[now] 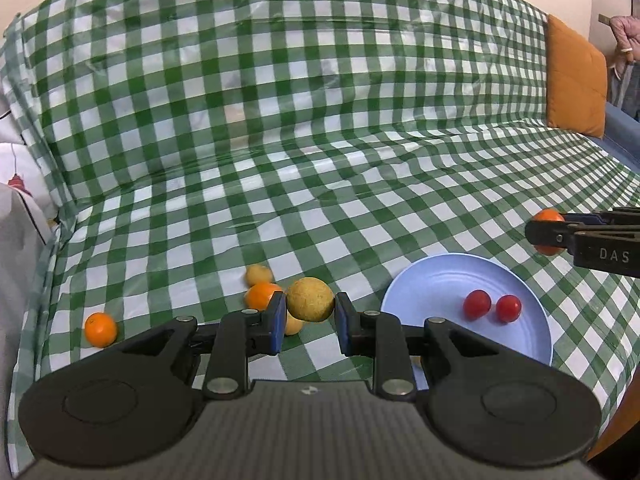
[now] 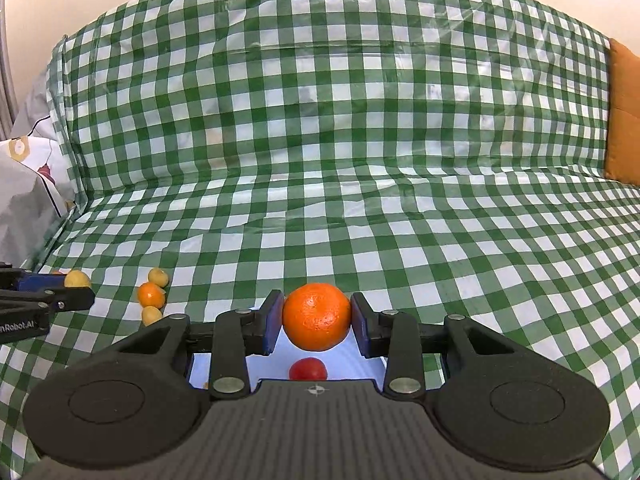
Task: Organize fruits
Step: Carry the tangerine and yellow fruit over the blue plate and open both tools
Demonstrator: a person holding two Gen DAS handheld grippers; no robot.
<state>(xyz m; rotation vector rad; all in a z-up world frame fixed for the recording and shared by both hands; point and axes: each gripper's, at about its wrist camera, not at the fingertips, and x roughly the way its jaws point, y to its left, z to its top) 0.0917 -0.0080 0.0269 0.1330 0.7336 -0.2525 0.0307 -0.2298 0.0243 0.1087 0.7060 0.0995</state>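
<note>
My left gripper (image 1: 310, 307) is shut on a round yellow fruit (image 1: 310, 300), held above the green checked cloth (image 1: 320, 120). Behind it lie an orange (image 1: 260, 295) and two small yellow fruits (image 1: 259, 274); another orange (image 1: 101, 329) sits further left. To the right, a light blue plate (image 1: 432, 280) holds two red tomatoes (image 1: 477, 304). My right gripper (image 2: 317, 318) is shut on an orange (image 2: 317, 316) over the plate (image 2: 356, 364), with a tomato (image 2: 307, 370) showing below. The right gripper (image 1: 550, 226) also appears beyond the plate in the left wrist view.
The checked cloth (image 2: 320, 160) covers a sofa seat and backrest. An orange cushion (image 1: 576, 80) stands at the right end and white patterned fabric (image 1: 16, 200) lies at the left. A person's hand (image 1: 628, 36) shows at top right. The left gripper (image 2: 74, 286) enters from the left.
</note>
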